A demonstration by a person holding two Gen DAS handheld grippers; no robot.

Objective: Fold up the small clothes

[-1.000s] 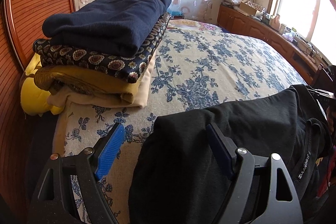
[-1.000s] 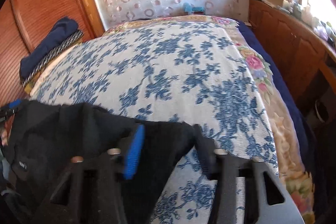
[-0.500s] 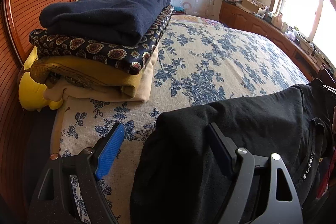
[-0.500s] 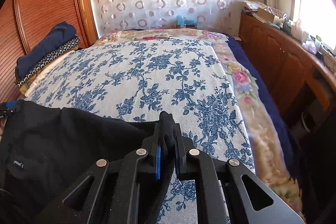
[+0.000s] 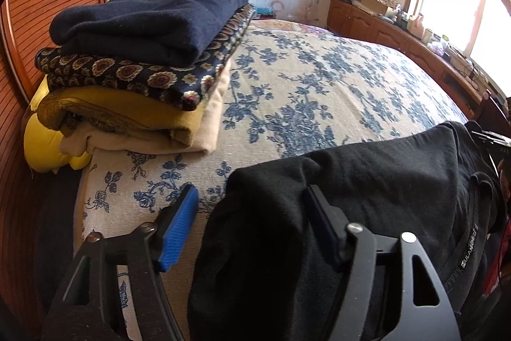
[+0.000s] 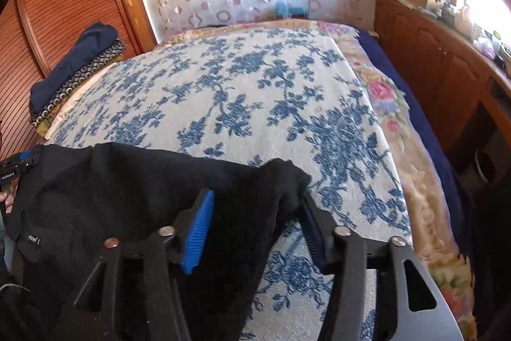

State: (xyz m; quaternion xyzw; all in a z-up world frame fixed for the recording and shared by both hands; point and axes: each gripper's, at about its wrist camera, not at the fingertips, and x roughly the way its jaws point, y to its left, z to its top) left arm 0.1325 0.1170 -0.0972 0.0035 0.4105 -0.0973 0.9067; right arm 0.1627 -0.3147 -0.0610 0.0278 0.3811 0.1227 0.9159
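A black garment (image 5: 367,181) lies at the near edge of the bed (image 5: 319,79), spread across the blue-flowered bedspread (image 6: 242,91) between the two grippers.

The left gripper (image 5: 252,222) points down at the garment's left end. Its jaws are closing, yet they stand apart with a clear gap. The blue pad (image 5: 179,232) on the left finger hangs over bare bedspread, just beside the cloth's edge and not touching it. A rounded fold of the black cloth bulges up between the two fingers, and the right finger sits pressed into or resting on the fabric, with cloth draped on both sides of it. Nothing is pinched.

The right gripper (image 6: 255,229) points down at the garment's other end. Its jaws are opening and stand well apart. A corner of the black cloth lies slack between them, its tip reaching to the right finger, while the blue pad (image 6: 198,235) on the left finger rests over the fabric. The pads do not squeeze it.

A printed waistband strip (image 5: 469,248) runs along the garment's near right side in the left view. A stack of folded clothes (image 5: 150,53) sits on the bed's far left corner, well apart from the garment.
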